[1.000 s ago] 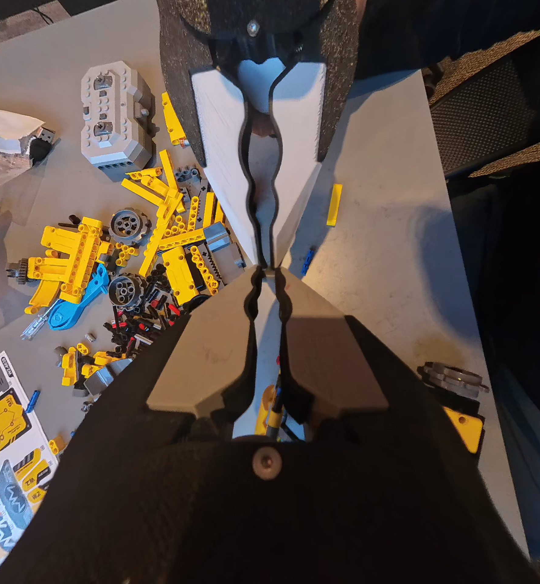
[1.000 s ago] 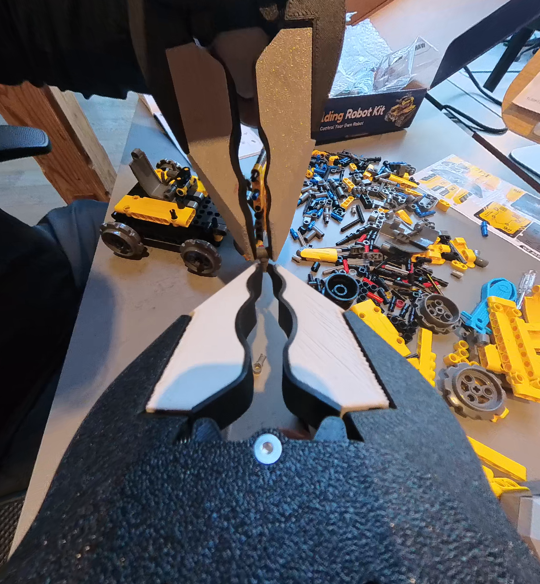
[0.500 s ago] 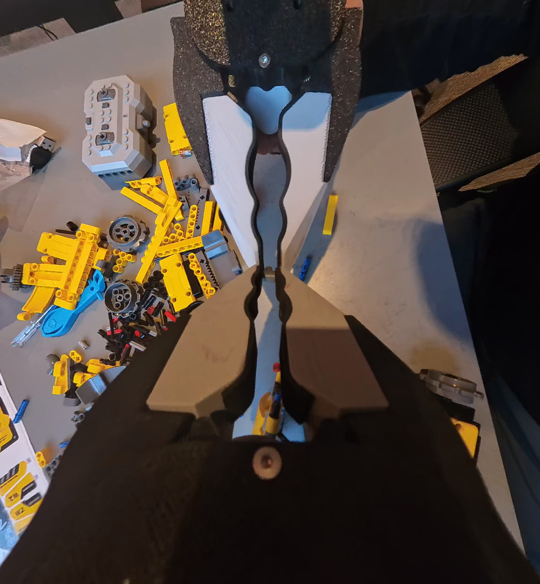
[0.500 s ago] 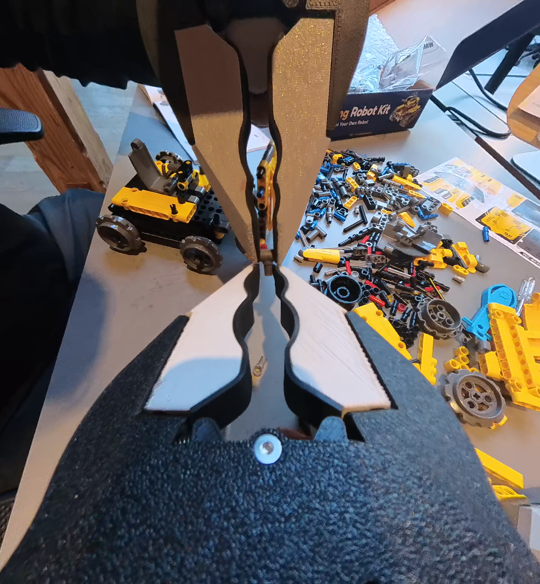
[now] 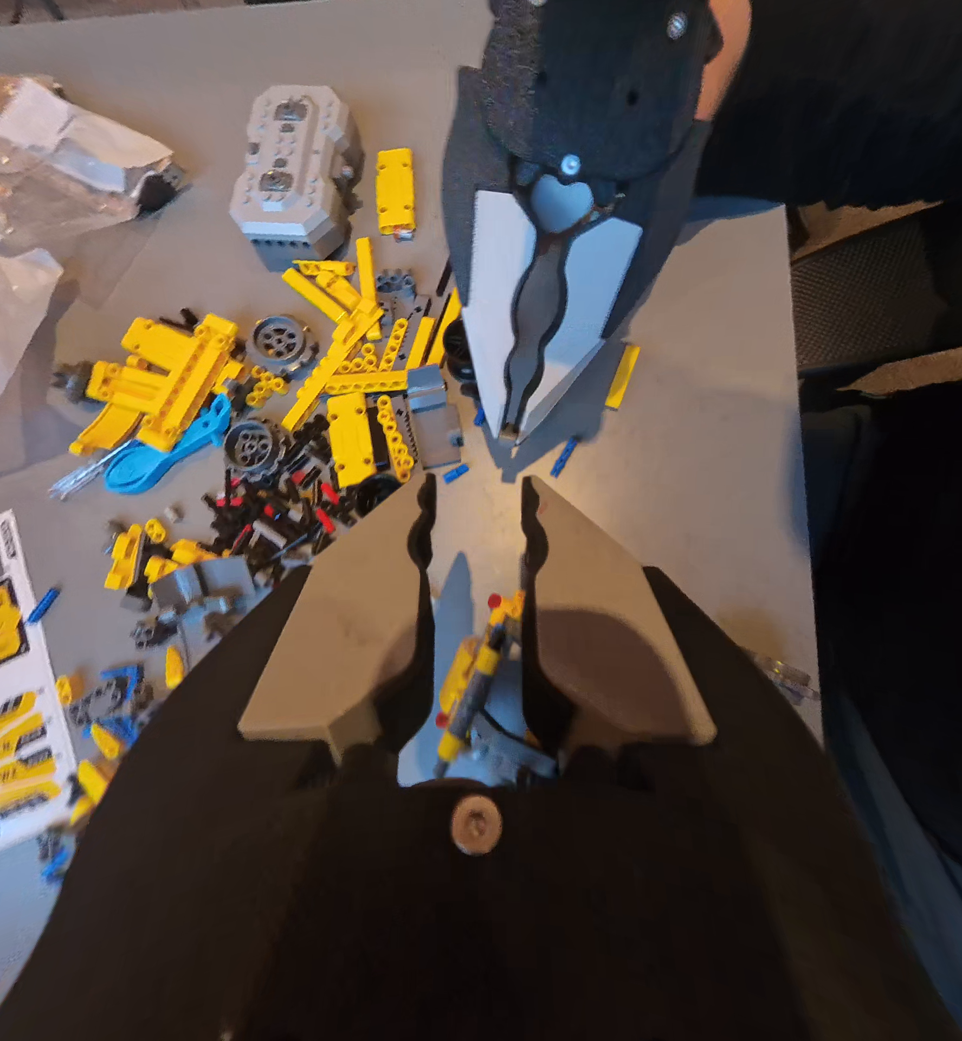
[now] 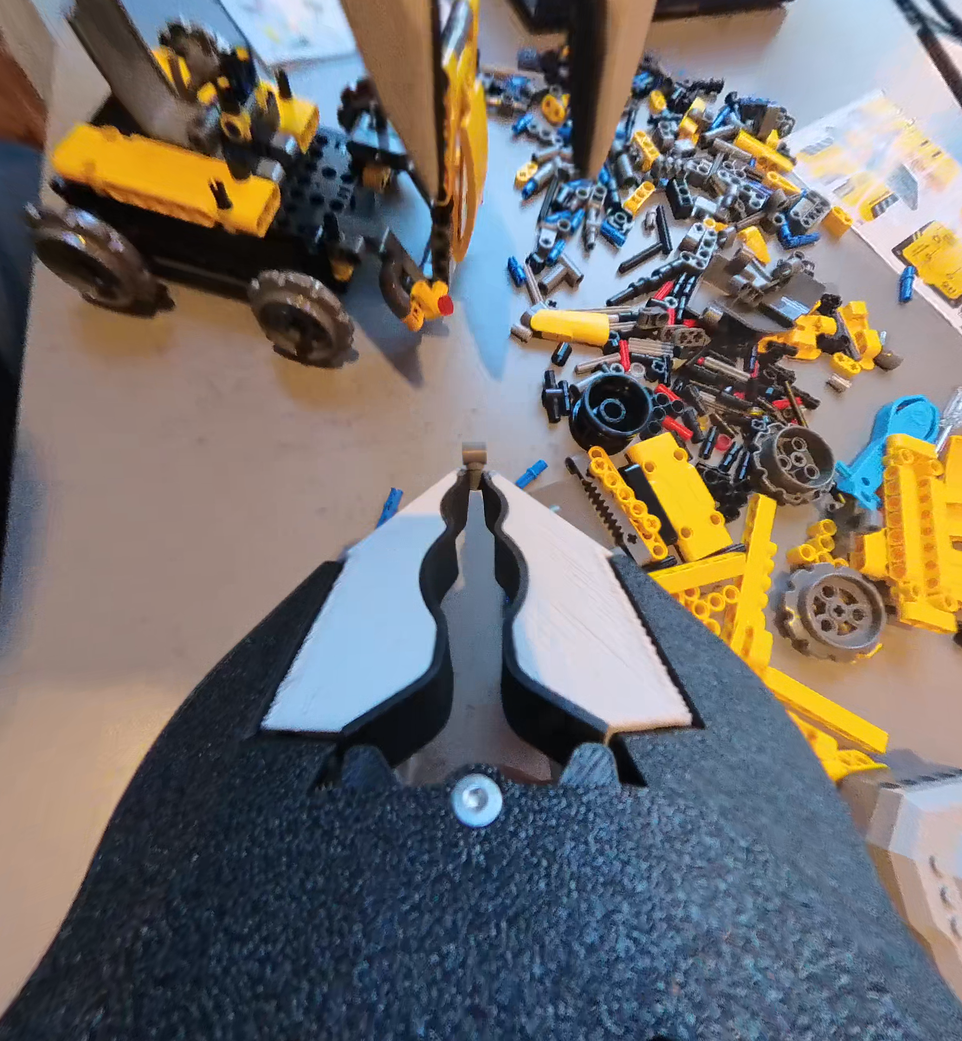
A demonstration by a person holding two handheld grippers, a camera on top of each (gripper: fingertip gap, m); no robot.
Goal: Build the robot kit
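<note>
My left gripper [image 5: 477,490] is open over the grey table [image 5: 692,450]. A yellow and black arm assembly [image 5: 481,664] with red pins lies against its right finger, deep between the jaws. In the right wrist view this assembly [image 6: 461,141] hangs along one finger of the left gripper [image 6: 515,180]. My right gripper [image 6: 474,479] is shut on a small grey pin [image 6: 474,453]. It also shows in the left wrist view [image 5: 515,428], a short way beyond my left fingertips, tips down with the pin [image 5: 505,435].
A yellow and black wheeled vehicle [image 6: 185,214] stands on the table's near-left side. A pile of loose yellow, black and blue parts [image 6: 692,338] spreads to the right, with a blue lever tool [image 5: 163,456], a grey motor block [image 5: 298,169], instruction sheets [image 6: 917,186] and plastic bags [image 5: 45,158]. The table edge [image 5: 799,450] is close. One gripper's finger ends stand about 8 cm off the other's. Between my right fingertips and the grey motor block [image 5: 298,169] there is roughly 20 cm.
My left gripper has opened; it was shut tip to tip with the right one. The two grippers have moved apart, and the grey pin stays in the right gripper.
</note>
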